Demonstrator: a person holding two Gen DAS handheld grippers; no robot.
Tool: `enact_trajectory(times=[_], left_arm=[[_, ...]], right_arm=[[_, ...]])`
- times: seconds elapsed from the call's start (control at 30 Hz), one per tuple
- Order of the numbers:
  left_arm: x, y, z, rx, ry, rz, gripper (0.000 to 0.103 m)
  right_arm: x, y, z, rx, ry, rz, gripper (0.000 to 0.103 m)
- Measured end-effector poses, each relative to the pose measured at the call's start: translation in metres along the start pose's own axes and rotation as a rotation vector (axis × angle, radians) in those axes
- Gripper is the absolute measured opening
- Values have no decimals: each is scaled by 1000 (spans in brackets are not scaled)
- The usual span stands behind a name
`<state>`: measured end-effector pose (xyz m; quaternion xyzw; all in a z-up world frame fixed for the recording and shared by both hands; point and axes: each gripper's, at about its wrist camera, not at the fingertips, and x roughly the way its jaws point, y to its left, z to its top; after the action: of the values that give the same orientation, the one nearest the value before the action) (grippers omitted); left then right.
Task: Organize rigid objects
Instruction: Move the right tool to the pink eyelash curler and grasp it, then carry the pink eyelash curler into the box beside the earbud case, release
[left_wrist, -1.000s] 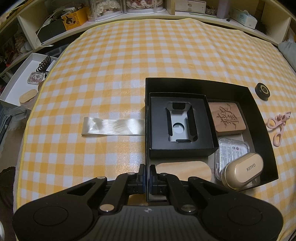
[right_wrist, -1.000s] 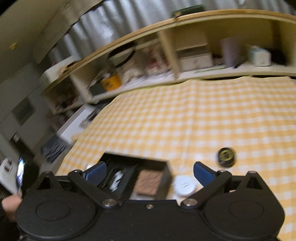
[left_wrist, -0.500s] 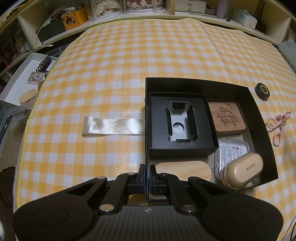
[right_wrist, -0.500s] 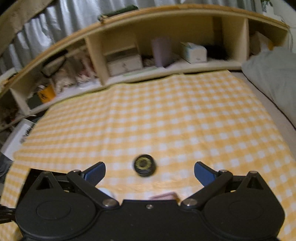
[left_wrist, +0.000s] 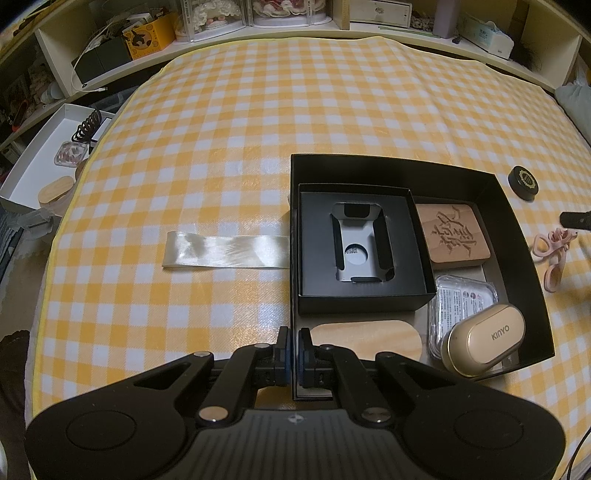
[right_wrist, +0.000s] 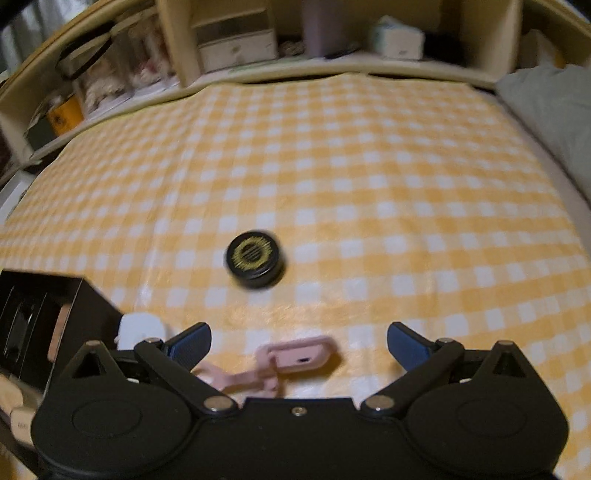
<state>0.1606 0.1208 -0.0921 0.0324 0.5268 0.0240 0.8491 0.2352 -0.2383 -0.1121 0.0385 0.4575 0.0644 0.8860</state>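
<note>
Blk box (left_wrist: 517, 221) w/ small blk box (left_wrist: 417, 295), wood block (left_wrist: 452, 234), KINYO case (left_wrist: 485, 338)

A lived-in bedroom at home: yellow checked bedspread (left_wrist: 258, 122), grey pillow (right_wrist: 550, 110), wooden cubby shelves (left_wrist: 373, 26) crammed with trinkets.

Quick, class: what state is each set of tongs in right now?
Left tongs: shut on the black box wall.
Right tongs: open, holding nothing.
</note>
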Motion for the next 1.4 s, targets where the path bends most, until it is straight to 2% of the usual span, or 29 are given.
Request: enact_trajectory(times=[0.27,0.53,0.6,0.63,0.73,0.83,0.97,1.1,1.2,1.3,1.4], left_arm=[[0,0,-1,0,2,-1,4],[1,-1,-1,1,4,0,4],[1,-1,-4,1,6,-1,4],[2,-1,-4,0,6,-2,4],[2,-1,-4,1,6,-1,4],[2,-1,-4,1,6,-1,4],[2,-1,-3,1,6,-1,4],[2,-1,-3,1,6,-1,4],[2,-1,-4,1,6,-1,4],[2,-1,-4,0,6,-2,4],[2,-1,-4,1,6,-2,4]], right_arm=[[7,9,-2,-80,9,-20,71],[19,12,-5,-162,29,-31,69],[22,12,-7,-173,31,-47,63],[25,11,-8,-169,39,-45,57],[25,8,-8,-158,41,-38,57],[24,8,-7,-149,47,-69,56],[3,5,3,-84,-11,-82,56],[-28,9,17,-8,-121,-28,56],[-48,23,24,-10,-180,54,56],[-62,42,25,-39,-207,129,56],[-69,66,22,-77,-194,228,56]])
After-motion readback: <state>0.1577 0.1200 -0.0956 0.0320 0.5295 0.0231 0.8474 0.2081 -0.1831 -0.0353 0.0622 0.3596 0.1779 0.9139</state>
